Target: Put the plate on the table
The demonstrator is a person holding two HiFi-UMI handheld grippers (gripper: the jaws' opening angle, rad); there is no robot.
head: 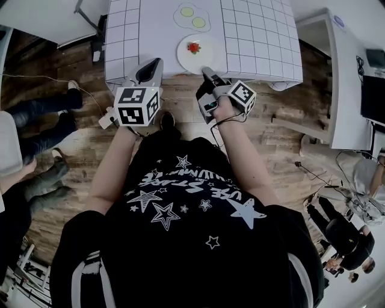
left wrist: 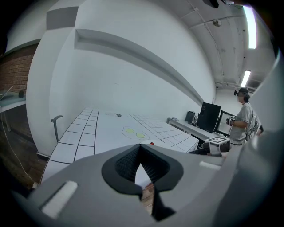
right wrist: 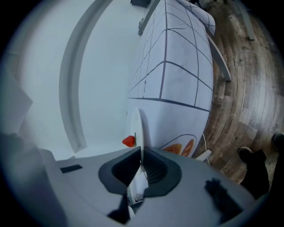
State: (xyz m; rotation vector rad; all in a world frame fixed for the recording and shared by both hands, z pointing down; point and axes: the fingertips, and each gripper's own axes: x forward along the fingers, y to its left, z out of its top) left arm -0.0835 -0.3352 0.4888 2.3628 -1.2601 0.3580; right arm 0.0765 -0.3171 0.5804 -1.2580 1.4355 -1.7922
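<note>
A white plate (head: 198,54) with a red strawberry (head: 193,47) on it lies at the front edge of the white gridded table (head: 252,36). My right gripper (head: 206,71) is shut on the plate's near rim. In the right gripper view the plate (right wrist: 136,124) shows edge-on between the jaws, with the strawberry (right wrist: 128,141) beside it and the gripper (right wrist: 141,153) rolled sideways. My left gripper (head: 157,60) hovers at the table's front edge, left of the plate, shut and empty. From the left gripper (left wrist: 140,145) the strawberry (left wrist: 151,143) just peeks over its jaws.
A fried-egg drawing (head: 192,17) is printed on the table beyond the plate. A person's legs (head: 42,120) stand on the wooden floor at the left. A white desk with a monitor (head: 373,90) runs along the right, where another person (left wrist: 244,117) stands.
</note>
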